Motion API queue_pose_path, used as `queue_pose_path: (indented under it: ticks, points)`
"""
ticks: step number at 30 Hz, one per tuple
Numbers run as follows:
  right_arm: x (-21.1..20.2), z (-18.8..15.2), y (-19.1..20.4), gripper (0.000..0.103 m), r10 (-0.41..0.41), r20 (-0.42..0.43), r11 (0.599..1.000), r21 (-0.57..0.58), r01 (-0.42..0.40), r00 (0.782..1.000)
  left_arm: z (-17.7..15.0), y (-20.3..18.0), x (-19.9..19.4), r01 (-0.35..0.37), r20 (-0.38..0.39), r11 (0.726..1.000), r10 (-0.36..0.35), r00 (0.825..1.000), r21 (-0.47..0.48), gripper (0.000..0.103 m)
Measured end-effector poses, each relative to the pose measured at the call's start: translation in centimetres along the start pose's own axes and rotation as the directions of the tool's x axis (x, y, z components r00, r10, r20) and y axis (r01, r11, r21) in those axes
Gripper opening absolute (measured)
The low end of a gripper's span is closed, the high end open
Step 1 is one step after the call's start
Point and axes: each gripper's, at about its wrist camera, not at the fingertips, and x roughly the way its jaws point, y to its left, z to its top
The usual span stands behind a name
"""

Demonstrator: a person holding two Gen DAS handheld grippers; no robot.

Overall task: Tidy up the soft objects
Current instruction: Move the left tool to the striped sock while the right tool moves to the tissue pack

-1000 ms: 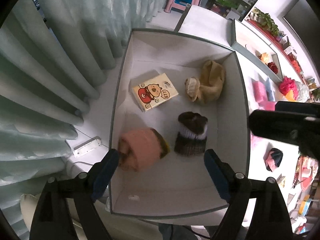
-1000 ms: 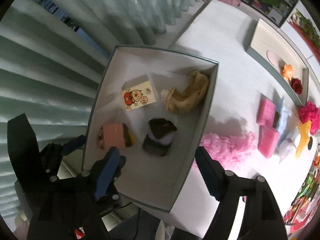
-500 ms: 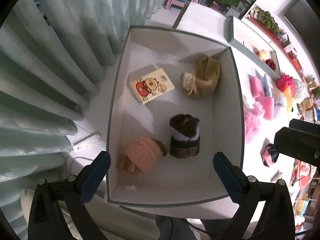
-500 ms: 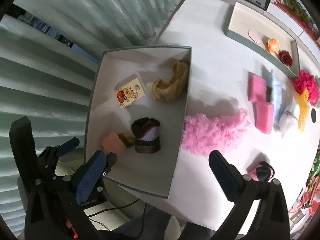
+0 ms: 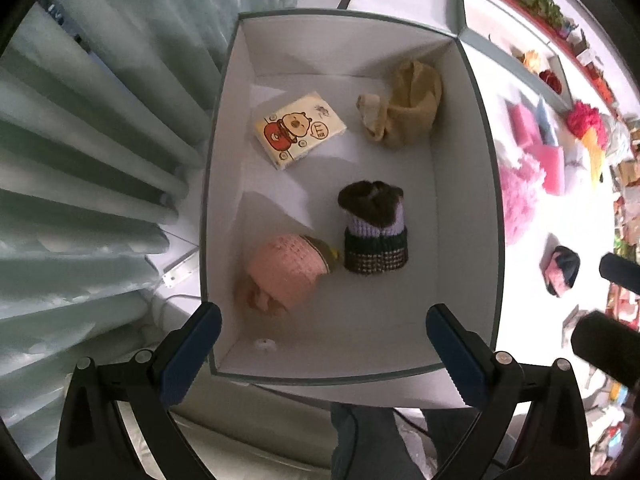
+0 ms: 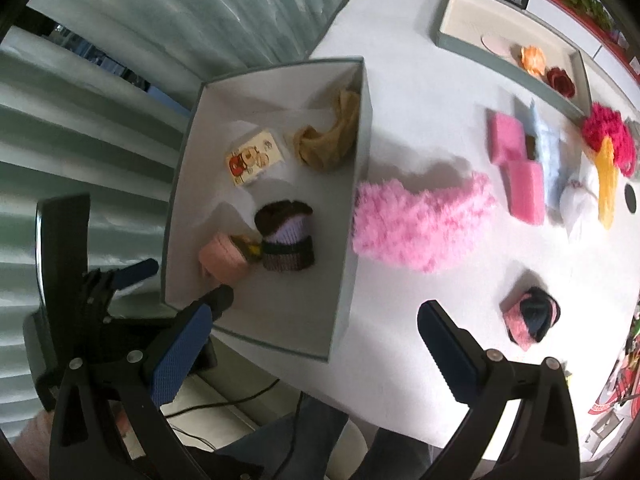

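Inside, the box (image 5: pixel 460 184) holds four items; both tongs gape empty.

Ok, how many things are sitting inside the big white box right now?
4. The cartoon tissue pack far left, tan cloth far right, brown-and-lilac knit in the middle, pink knit at the near left. Nothing seems hidden inside the white box.
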Motion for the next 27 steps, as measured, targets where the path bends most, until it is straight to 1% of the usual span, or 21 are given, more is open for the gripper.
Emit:
queue_pose_path:
  ticks: [2,3,6,7,8,11,14,18,20,22,24,27]
  points:
    - [0.0,-0.9,-1.0,0.103,0.003,-0.005,1.0,0.008,-0.003,1.0,-0.2,-1.0,-0.2,-0.024,-0.002,1.0,0.024,1.0,0.015,0.103]
    - [0.0,-1.4,-1.8,0.103,0.007,-0.009,1.0,0.02,-0.007,1.0,-0.2,-1.3,-0.2,-0.024,-0.008,1.0,0.024,1.0,0.019,0.103]
    - [0.0,-2.7,-4.7,0.103,0.024,-0.015,0.996,0.085,-0.023,1.0,-0.3,-3.1,-0.4,0.025,-0.052,0.999,-0.023,0.998,0.043,0.103]
    - [0.0,-3.2,-5.8,0.103,0.029,-0.017,0.994,0.11,-0.027,0.999,-0.3,-3.9,-0.5,0.033,-0.061,0.998,-0.03,0.998,0.054,0.103]
    - [-0.1,-3.8,-7.4,0.103,0.029,-0.02,0.989,0.145,-0.026,0.999,-0.4,-5.0,-0.7,0.026,-0.064,0.997,-0.021,0.998,0.072,0.103]
    - [-0.4,-5.7,-11.7,0.103,0.012,-0.024,0.973,0.231,-0.006,1.0,-0.4,-8.5,-1.7,0.023,-0.047,0.991,-0.017,0.999,0.134,0.103]
    - [-0.6,-8.2,-16.7,0.103,-0.004,-0.034,0.938,0.345,0.016,0.999,-0.4,-12.6,-2.5,0.048,-0.032,0.979,-0.043,0.999,0.197,0.103]
    - [-0.6,-12.2,-23.1,0.103,-0.028,-0.06,0.875,0.481,0.054,0.998,-0.2,-17.9,-2.4,0.074,-0.051,0.96,-0.062,0.997,0.271,0.103]
    - [-0.5,-14.1,-25.7,0.103,-0.055,-0.08,0.851,0.518,0.089,0.995,-0.3,-21.2,-1.5,0.087,-0.076,0.945,-0.066,0.995,0.317,0.103]
    - [-0.4,-15.6,-27.7,0.103,-0.105,-0.103,0.847,0.511,0.143,0.989,-0.2,-24.1,-0.1,0.094,-0.105,0.935,-0.061,0.993,0.342,0.103]
    - [-0.2,-16.7,-29.2,0.103,-0.158,-0.121,0.862,0.467,0.197,0.98,-0.1,-27.0,1.5,0.088,-0.121,0.928,-0.046,0.992,0.362,0.103]
    - [0.5,-18.1,-30.6,0.103,-0.217,-0.136,0.895,0.369,0.252,0.967,-0.1,-31.3,3.9,0.036,-0.1,0.913,0.005,0.995,0.407,0.103]
